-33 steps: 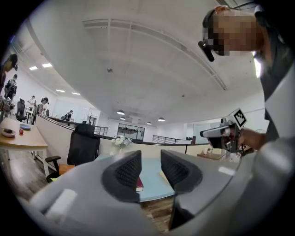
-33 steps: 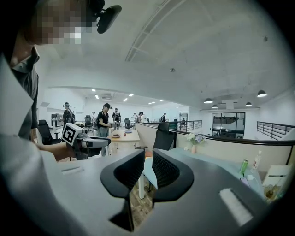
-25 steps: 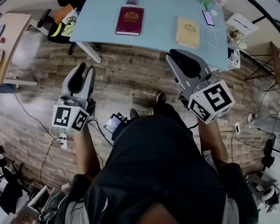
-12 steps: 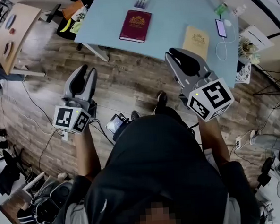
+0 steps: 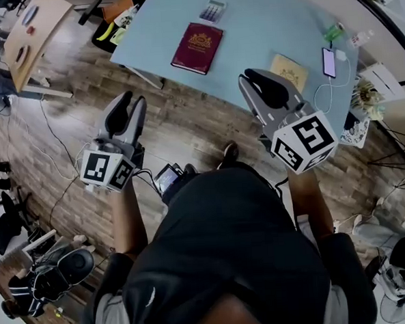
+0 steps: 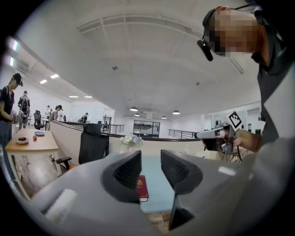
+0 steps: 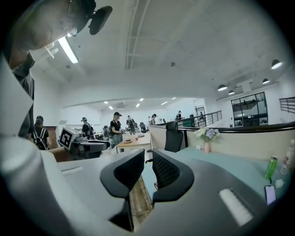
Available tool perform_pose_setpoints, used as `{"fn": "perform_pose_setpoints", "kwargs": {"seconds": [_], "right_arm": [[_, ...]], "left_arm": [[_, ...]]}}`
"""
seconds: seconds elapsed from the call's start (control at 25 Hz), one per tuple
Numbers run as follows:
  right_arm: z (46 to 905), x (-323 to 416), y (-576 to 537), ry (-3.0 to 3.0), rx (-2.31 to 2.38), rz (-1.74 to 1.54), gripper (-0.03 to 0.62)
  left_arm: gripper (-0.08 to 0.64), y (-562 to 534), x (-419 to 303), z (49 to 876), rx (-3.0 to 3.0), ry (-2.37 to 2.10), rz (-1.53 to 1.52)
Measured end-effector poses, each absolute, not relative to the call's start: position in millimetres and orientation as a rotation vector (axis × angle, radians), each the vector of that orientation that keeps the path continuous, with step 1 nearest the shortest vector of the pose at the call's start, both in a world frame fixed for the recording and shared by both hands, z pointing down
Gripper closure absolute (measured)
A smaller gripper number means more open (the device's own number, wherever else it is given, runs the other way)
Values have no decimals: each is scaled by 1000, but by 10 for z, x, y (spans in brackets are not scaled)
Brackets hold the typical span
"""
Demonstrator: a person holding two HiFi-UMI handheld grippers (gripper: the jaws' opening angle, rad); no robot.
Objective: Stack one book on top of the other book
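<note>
lying beyond hand-held gripper [image 5: 130, 100]: red book [image 5: 196, 48]

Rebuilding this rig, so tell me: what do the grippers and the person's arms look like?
The left gripper and right gripper are grey with black ribbed pads. Each carries a white cube with black square markers. The person wears a black top; forearms are bare.

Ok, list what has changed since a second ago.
The left gripper and right gripper have come nearer the table; in the head view the right one now covers part of the tan book. Nothing was gripped. The red book and tan book lie apart as before.
</note>
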State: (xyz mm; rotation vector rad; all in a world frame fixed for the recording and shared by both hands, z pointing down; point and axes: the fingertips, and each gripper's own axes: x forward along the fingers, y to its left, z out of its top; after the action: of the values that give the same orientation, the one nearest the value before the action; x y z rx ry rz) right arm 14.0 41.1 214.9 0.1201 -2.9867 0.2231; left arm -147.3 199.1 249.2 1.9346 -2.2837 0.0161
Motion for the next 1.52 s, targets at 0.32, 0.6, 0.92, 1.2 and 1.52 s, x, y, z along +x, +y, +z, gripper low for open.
{"fn": "perform_pose_setpoints", "kwargs": {"seconds": [0.32,0.6,0.92,1.2,1.52], "right_arm": [[2177,186,19,-3020,54,269,555],[2322,188,-227,-3004,79,330,555],[2412,12,-476,-2987,197,342,555],[2437,-282,-689,-2957,338,359,555],[2541,-742,-870,-2904,468,394,555]], "left_arm": [[373,1626,-1336,2428,1907,-2316,70],[373,1278,-1336,2369,1947,-2293,103],[373,812,-1648,2467,2040,-2202,115],[373,290,-2055,2464,2161,-2089,97],[373,-105,-2537,2632,2236,-1947,86]]}}
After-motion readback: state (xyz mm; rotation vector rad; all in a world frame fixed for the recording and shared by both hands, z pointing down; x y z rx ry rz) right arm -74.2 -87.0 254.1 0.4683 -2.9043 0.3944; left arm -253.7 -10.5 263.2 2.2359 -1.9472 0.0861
